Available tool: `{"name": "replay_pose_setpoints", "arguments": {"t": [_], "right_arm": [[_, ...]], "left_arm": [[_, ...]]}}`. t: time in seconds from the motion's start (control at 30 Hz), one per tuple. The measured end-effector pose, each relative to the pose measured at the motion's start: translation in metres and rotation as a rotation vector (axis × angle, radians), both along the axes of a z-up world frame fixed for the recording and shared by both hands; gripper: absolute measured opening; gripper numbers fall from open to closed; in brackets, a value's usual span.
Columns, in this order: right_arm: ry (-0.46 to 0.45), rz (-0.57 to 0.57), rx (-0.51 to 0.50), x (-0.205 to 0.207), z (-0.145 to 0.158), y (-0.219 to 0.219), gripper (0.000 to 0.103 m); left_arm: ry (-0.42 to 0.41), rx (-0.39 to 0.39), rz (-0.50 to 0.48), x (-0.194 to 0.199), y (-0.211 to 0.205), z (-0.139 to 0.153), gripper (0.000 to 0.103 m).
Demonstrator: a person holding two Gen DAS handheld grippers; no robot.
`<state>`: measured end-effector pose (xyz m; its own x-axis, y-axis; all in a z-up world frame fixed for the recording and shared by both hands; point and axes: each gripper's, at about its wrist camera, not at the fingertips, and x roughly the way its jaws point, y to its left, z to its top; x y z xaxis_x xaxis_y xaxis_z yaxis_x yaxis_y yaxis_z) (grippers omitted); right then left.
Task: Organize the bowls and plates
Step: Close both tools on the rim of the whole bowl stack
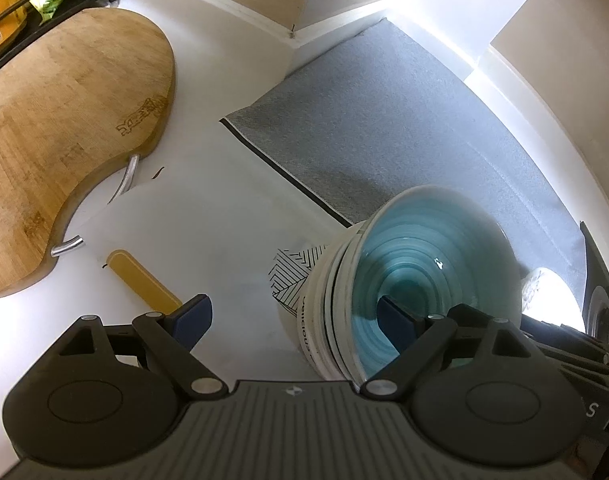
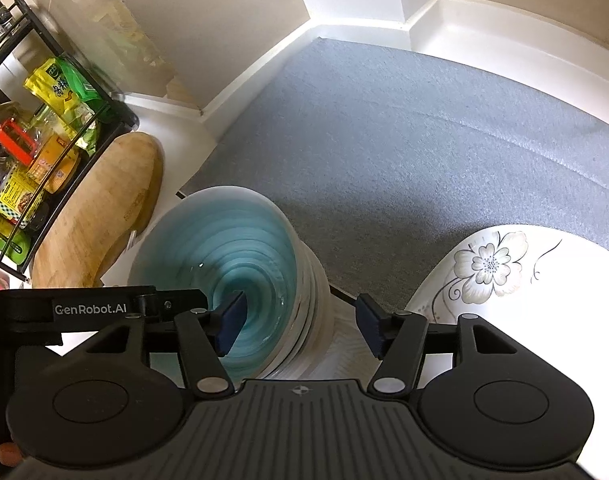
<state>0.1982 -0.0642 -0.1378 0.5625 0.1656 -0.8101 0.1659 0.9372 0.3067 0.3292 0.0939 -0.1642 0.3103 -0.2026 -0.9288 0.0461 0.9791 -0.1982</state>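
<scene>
A stack of several bowls [image 1: 332,300] stands on the white counter at the near edge of a grey mat [image 1: 384,120]. The top bowl [image 1: 432,272] is glazed teal inside. My left gripper [image 1: 294,322] is open astride the stack's left wall, with its right pad in the teal bowl. In the right wrist view the same stack [image 2: 308,312] has my right gripper [image 2: 300,325] open astride its right wall. That gripper's left pad is in the teal bowl [image 2: 224,256], and its right pad is clear of the stack's side. A white flowered plate [image 2: 504,272] lies to the right.
A wooden cutting board [image 1: 64,140] lies to the left, with a white sheet [image 1: 192,220] and a yellow strip [image 1: 140,280] beside it. A black wire rack [image 2: 44,148] holds bottles and packets at the far left. White walls [image 2: 224,20] close the counter's back corner.
</scene>
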Motion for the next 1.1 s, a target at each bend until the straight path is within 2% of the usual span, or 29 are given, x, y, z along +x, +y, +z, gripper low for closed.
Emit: {"name": "replay_pose_setpoints", "arguments": {"t": [0.63,0.87,1.1], "right_arm": [[0.034,0.007,0.020,0.011,-0.010,-0.002,0.066],[0.042,0.002,0.025,0.015,-0.012,-0.006,0.068],[0.044,0.006,0.017,0.020,-0.013,-0.008,0.069]], "left_arm": [[0.008,0.004,0.011,0.004,-0.003,-0.005,0.093],[0.005,0.026,0.021,0.006,-0.003,-0.006,0.100],[0.015,0.015,0.031,0.013,0.000,-0.010,0.102]]}}
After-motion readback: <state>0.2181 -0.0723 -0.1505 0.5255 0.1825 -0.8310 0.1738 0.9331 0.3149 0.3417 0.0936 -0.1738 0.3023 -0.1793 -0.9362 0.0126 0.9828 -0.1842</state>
